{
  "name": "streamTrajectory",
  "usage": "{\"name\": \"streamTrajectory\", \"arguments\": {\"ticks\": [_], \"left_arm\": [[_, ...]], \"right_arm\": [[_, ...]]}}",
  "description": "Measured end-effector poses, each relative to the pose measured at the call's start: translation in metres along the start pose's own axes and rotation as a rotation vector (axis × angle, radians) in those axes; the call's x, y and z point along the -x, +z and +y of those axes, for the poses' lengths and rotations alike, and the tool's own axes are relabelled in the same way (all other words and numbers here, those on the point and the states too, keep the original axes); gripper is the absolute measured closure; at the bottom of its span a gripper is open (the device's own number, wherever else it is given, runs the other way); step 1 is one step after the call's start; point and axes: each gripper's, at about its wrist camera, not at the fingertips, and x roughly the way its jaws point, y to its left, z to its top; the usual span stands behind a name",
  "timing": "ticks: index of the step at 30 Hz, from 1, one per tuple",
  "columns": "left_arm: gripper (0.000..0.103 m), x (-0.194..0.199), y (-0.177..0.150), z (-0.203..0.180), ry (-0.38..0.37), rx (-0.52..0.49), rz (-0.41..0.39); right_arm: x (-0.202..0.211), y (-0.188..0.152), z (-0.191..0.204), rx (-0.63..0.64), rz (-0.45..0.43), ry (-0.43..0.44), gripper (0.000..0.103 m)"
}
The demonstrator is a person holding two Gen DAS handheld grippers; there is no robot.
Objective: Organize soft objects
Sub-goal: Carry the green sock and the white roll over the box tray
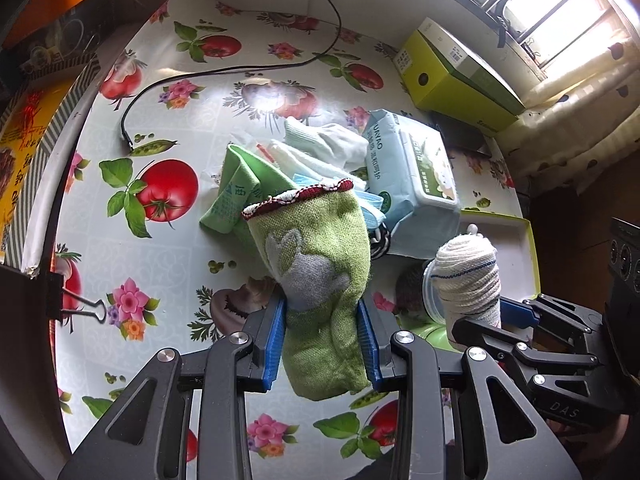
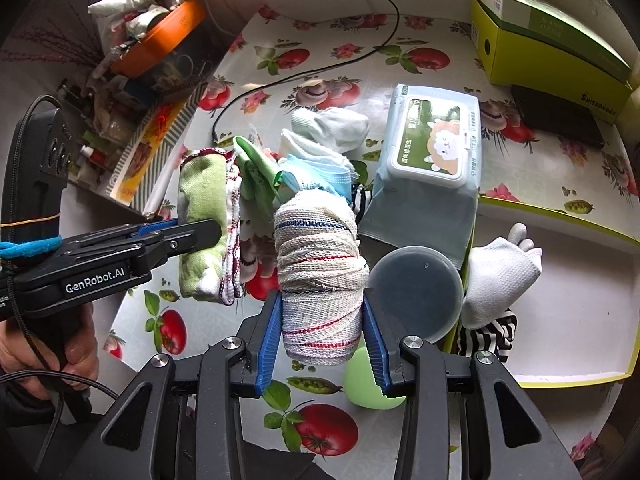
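1. The left gripper is clamping its jaws on a folded green knitted cloth with red-and-white trim, holding it above the vegetable-print bench.
2. The right gripper is gripping a rolled white woven cloth with red and blue threads beside the blue wet-wipes pack.

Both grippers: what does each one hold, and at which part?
Left gripper: rolled green towel, near its lower end. Right gripper: striped white cloth roll, lower half.

Right tool clamps a rolled cloth; left tool grips a green towel.
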Motion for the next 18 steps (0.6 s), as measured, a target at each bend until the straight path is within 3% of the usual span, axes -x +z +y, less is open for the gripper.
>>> {"name": "streamTrajectory", "arguments": {"ticks": [18], "left_arm": [[0.069,-0.006,0.009,-0.050,-0.026,-0.116,0.025]], "right_arm": [[0.034,-0.019,-0.080,-0.187,-0.077,-0.055,0.065]]}}
